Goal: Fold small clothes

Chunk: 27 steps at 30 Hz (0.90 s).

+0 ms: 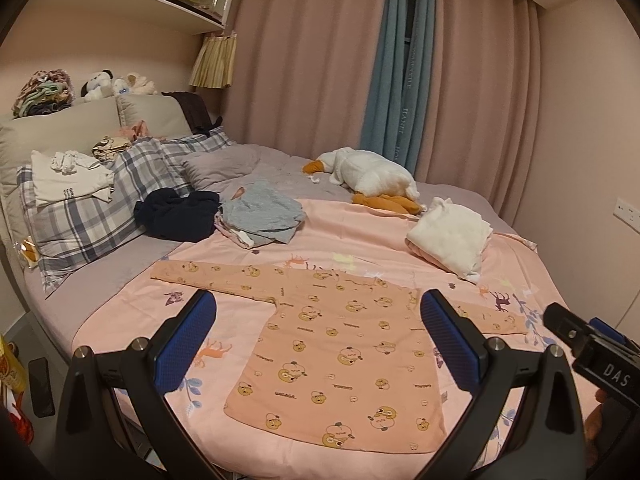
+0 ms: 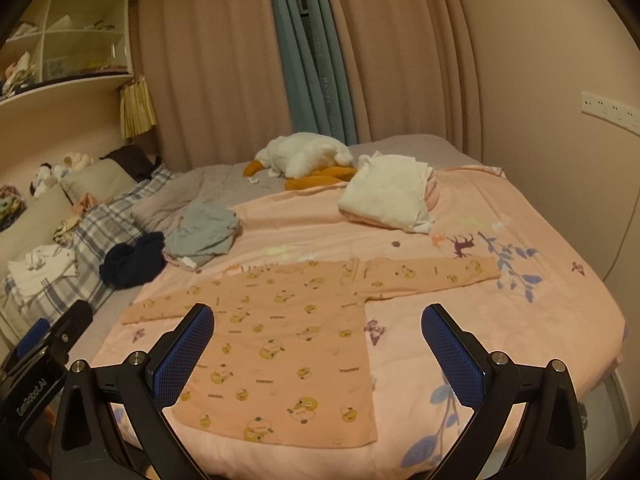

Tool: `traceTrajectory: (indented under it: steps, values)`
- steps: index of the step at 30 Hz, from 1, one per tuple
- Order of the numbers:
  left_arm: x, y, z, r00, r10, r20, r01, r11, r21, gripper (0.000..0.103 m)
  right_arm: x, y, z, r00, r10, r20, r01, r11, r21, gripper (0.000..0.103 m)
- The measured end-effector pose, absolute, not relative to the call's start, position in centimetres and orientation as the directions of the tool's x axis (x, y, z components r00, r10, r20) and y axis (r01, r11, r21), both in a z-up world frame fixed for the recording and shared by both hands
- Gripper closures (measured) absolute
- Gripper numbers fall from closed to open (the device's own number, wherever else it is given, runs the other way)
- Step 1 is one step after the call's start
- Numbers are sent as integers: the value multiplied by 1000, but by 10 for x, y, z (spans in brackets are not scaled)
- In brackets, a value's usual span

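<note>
A small orange long-sleeved shirt with a cartoon print lies flat on the pink quilt, both sleeves spread out sideways. It also shows in the right wrist view. My left gripper is open and empty, held above the shirt's body. My right gripper is open and empty, above the shirt's right side and the quilt. The right gripper's body shows at the right edge of the left wrist view. The left gripper's body shows at the left edge of the right wrist view.
A grey garment pile and a dark navy garment lie further up the bed. A folded white stack sits far right. A plush goose, plaid pillows and the headboard lie beyond. Curtains hang behind.
</note>
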<state>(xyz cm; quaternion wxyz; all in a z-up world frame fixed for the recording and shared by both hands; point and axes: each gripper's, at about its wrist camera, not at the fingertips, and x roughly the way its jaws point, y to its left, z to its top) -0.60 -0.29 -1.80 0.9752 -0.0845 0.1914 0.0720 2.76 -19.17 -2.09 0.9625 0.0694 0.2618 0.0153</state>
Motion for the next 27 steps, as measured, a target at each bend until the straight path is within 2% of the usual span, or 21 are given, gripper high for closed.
traceTrajectory:
  steps: [27]
  values:
    - [-4,-2,-22,907,120,-403,-189,972,-137,1,30,-196,-23,861,58,-505,20,989,147,0]
